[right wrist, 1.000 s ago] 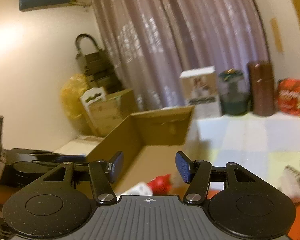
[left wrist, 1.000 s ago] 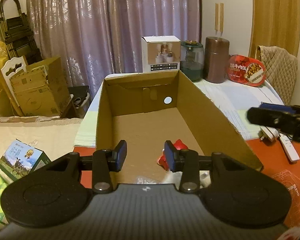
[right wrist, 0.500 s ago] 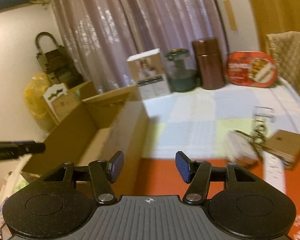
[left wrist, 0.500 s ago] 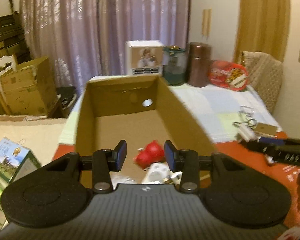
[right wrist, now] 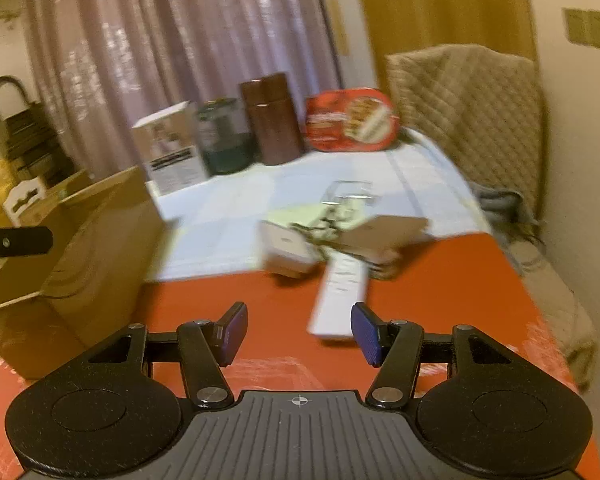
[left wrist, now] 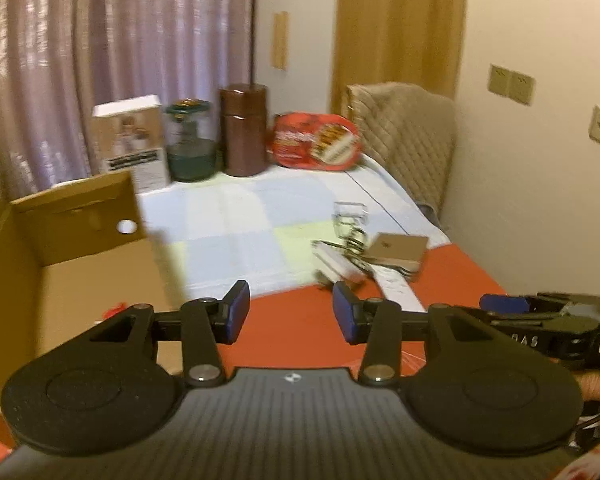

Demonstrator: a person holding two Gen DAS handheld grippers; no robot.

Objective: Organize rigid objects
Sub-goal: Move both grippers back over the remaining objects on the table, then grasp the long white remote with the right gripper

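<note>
An open cardboard box (left wrist: 80,264) stands at the left of the table, also in the right wrist view (right wrist: 96,240); a red object (left wrist: 114,310) shows inside it. A white remote (right wrist: 340,296), a white block (right wrist: 286,248), a tan flat box (right wrist: 388,236) and a tangle of keys lie together on the table, also in the left wrist view (left wrist: 392,284). My left gripper (left wrist: 290,312) is open and empty over the red mat. My right gripper (right wrist: 298,334) is open and empty just before the remote; it shows at the right edge of the left wrist view (left wrist: 540,316).
At the table's back stand a white carton (left wrist: 130,140), a green jar (left wrist: 190,144), a brown canister (left wrist: 244,130) and a red food pack (left wrist: 316,140). A quilted chair (left wrist: 404,136) is at the right. Curtains hang behind.
Both grippers have swung right, away from the cardboard box and toward the remote and the small objects. Both stay open and empty.
</note>
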